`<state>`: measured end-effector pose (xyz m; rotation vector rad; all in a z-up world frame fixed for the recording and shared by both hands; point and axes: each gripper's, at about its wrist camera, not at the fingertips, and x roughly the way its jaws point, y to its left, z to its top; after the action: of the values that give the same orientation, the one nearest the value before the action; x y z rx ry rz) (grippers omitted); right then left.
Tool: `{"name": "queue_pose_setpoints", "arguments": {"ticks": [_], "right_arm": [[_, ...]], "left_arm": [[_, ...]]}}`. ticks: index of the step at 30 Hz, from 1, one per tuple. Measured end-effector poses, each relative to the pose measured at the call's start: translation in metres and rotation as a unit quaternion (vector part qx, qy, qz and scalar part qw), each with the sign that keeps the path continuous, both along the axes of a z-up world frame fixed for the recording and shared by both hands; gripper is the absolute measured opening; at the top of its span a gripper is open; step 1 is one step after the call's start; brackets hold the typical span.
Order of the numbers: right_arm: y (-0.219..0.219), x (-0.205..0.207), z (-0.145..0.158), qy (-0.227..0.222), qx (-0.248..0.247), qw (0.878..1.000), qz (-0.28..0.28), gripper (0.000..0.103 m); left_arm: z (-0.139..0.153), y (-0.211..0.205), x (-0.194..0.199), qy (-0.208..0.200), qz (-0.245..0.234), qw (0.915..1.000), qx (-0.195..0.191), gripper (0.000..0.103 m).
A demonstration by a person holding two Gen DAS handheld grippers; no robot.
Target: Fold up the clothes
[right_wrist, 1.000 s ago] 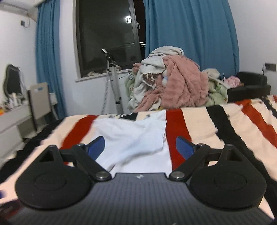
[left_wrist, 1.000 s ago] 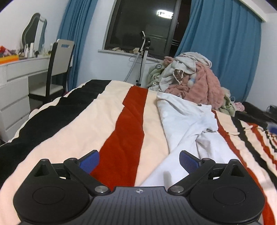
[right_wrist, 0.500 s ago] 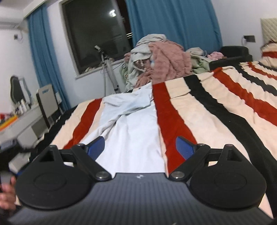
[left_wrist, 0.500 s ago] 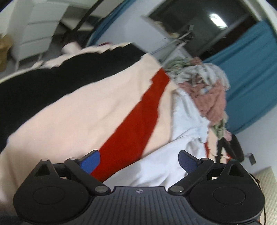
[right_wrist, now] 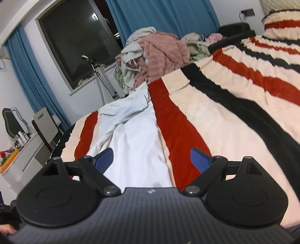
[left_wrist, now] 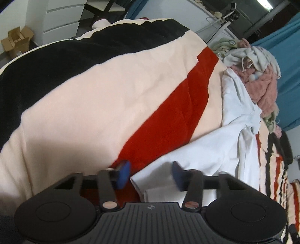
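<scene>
Straddling the white garment's (left_wrist: 215, 148) near corner at the bed's (left_wrist: 93, 90) near edge, my left gripper (left_wrist: 151, 173) stands half-spread, right gripper (right_wrist: 150, 159) wide apart, so pinching comes next.

A home bedroom: a bed (right_wrist: 215, 116) under a cream, red and black striped blanket; blue curtains (right_wrist: 163, 16) beside a dark window (right_wrist: 78, 43); a heap of clothes (right_wrist: 155, 54) at the bed's far edge; a white dressing table (right_wrist: 20, 155) with a mirror (right_wrist: 13, 120) and chair (right_wrist: 46, 127).
</scene>
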<state>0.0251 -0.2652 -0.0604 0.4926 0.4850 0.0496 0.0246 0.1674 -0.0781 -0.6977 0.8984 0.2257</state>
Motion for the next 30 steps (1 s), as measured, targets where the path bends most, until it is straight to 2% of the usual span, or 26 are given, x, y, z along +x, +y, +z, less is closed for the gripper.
{"name": "queue_pose_setpoints", "arguments": {"ticks": [2, 4, 7, 9, 11, 12, 14, 17, 18, 21, 22, 24, 25, 26, 27, 29, 30], "right_arm": [[0.001, 0.001, -0.001, 0.004, 0.002, 1.000, 0.002, 0.090], [0.000, 0.001, -0.001, 0.006, 0.004, 1.000, 0.004, 0.090], [-0.001, 0.000, -0.001, 0.007, 0.008, 1.000, 0.003, 0.090], [-0.004, -0.002, -0.001, 0.007, 0.015, 1.000, 0.002, 0.090], [-0.007, -0.002, -0.001, 0.005, 0.024, 1.000, 0.001, 0.090], [-0.008, -0.003, -0.001, 0.005, 0.027, 1.000, -0.001, 0.090], [-0.012, -0.004, -0.001, 0.003, 0.038, 0.999, -0.005, 0.090], [-0.018, -0.005, -0.001, 0.000, 0.050, 0.999, -0.015, 0.090], [-0.020, -0.005, -0.001, -0.001, 0.053, 0.998, -0.018, 0.090], [-0.026, -0.005, -0.004, 0.005, 0.067, 0.998, -0.020, 0.090], [-0.029, -0.004, -0.006, 0.010, 0.074, 0.997, -0.020, 0.090], [-0.032, -0.001, -0.010, 0.022, 0.089, 0.996, -0.018, 0.090], [-0.034, 0.001, -0.015, 0.032, 0.102, 0.994, -0.014, 0.090], [-0.036, 0.004, -0.020, 0.045, 0.118, 0.992, -0.007, 0.090], [-0.038, 0.007, -0.025, 0.059, 0.135, 0.989, 0.000, 0.091], [-0.042, 0.015, -0.037, 0.089, 0.176, 0.980, 0.019, 0.091], [-0.043, 0.019, -0.044, 0.107, 0.201, 0.973, 0.031, 0.091]], "left_arm": [[0.003, -0.008, -0.002, 0.009, -0.012, 0.9995, 0.027, 0.005], [0.008, -0.016, -0.005, 0.008, -0.019, 0.9983, 0.055, 0.005], [0.032, -0.038, -0.019, -0.040, -0.036, 0.9893, 0.136, 0.004], [0.053, -0.064, -0.033, -0.094, -0.062, 0.9733, 0.200, 0.004], [0.074, -0.096, -0.056, -0.153, -0.097, 0.9489, 0.258, 0.004], [0.081, -0.111, -0.066, -0.176, -0.115, 0.9390, 0.272, 0.004], [0.096, -0.145, -0.086, -0.220, -0.158, 0.9180, 0.289, 0.004], [0.103, -0.194, -0.112, -0.264, -0.242, 0.8876, 0.290, 0.004], [0.100, -0.209, -0.119, -0.266, -0.270, 0.8797, 0.287, 0.004], [0.079, -0.246, -0.121, -0.243, -0.333, 0.8673, 0.279, 0.004], [0.071, -0.251, -0.118, -0.228, -0.346, 0.8669, 0.277, 0.004], [0.058, -0.247, -0.107, -0.194, -0.368, 0.8780, 0.238, 0.008], [0.051, -0.245, -0.102, -0.176, -0.378, 0.8825, 0.218, 0.013], [0.051, -0.233, -0.095, -0.169, -0.365, 0.8929, 0.202, 0.027], [0.050, -0.221, -0.088, -0.163, -0.352, 0.9029, 0.186, 0.035], [0.050, -0.197, -0.074, -0.149, -0.324, 0.9213, 0.154, 0.065], [0.049, -0.185, -0.066, -0.142, -0.311, 0.9297, 0.138, 0.070]]}}
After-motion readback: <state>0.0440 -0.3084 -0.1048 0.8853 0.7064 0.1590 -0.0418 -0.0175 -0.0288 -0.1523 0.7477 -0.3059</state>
